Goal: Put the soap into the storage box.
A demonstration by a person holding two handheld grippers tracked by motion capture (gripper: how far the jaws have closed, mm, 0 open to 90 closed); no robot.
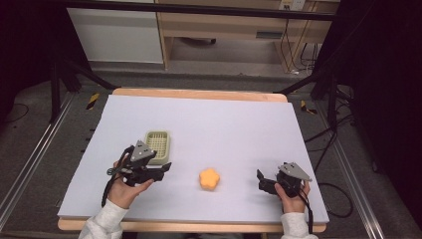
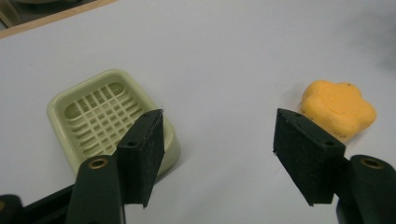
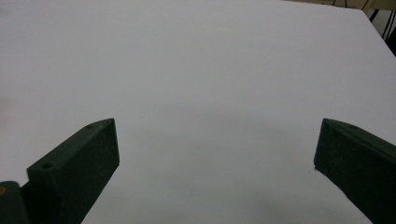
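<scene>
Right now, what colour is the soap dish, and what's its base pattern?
Pale green soap dish, with a slotted grid base. Shows best in the left gripper view.

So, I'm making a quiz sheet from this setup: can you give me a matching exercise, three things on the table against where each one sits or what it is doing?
Things:
1. soap dish
2. orange flower-shaped soap
3. right gripper

Places or states:
A. lies alone on the white table cover, between the two grippers
B. open, held low near the right front of the table, nothing between its jaws
C. empty, on the left, just beyond the left gripper

Pairs: 1-C, 2-A, 3-B
</scene>
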